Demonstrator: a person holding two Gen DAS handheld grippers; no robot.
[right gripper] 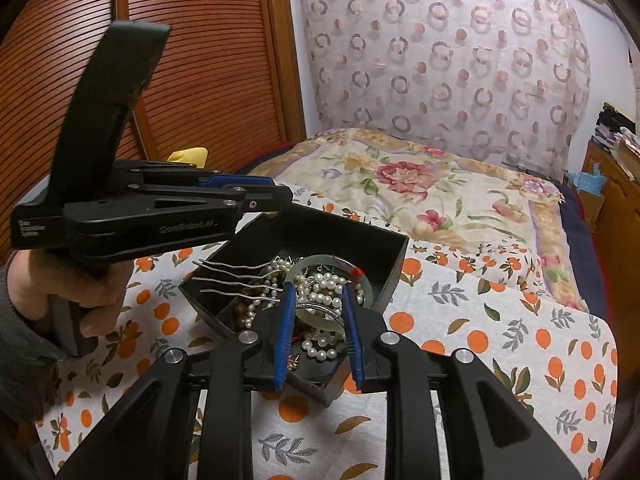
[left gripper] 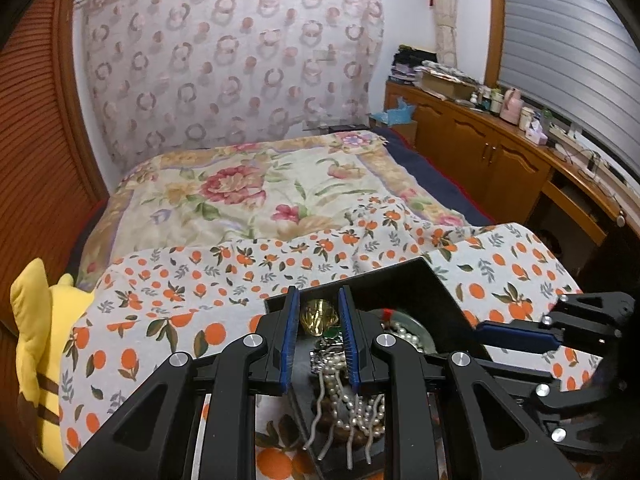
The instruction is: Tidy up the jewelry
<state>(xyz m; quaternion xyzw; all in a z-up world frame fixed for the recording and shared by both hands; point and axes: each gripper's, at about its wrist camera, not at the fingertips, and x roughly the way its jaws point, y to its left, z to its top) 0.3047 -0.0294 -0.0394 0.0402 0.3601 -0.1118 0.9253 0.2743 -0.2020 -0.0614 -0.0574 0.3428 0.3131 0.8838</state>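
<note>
A black open box [left gripper: 404,280] [right gripper: 384,248] sits on an orange-print cloth and holds tangled jewelry: pearl strands [left gripper: 340,384] [right gripper: 324,284], a pale green jade bangle [right gripper: 320,264], wavy metal hair pins [right gripper: 232,276] [left gripper: 316,432] and a gold piece [left gripper: 318,316]. My left gripper [left gripper: 319,300] is open above the box, its fingertips either side of the gold piece. My right gripper [right gripper: 318,294] is open, its fingertips down among the pearls and beside the bangle. Each gripper shows in the other's view, the left [right gripper: 264,196] and the right [left gripper: 516,332].
The orange-print cloth [right gripper: 500,320] covers the near end of a bed with a floral quilt [left gripper: 256,188]. A yellow plush toy [left gripper: 36,340] lies at the left. A wooden cabinet [left gripper: 500,148] with bottles runs along the right. Slatted wooden doors [right gripper: 200,60] stand at the left.
</note>
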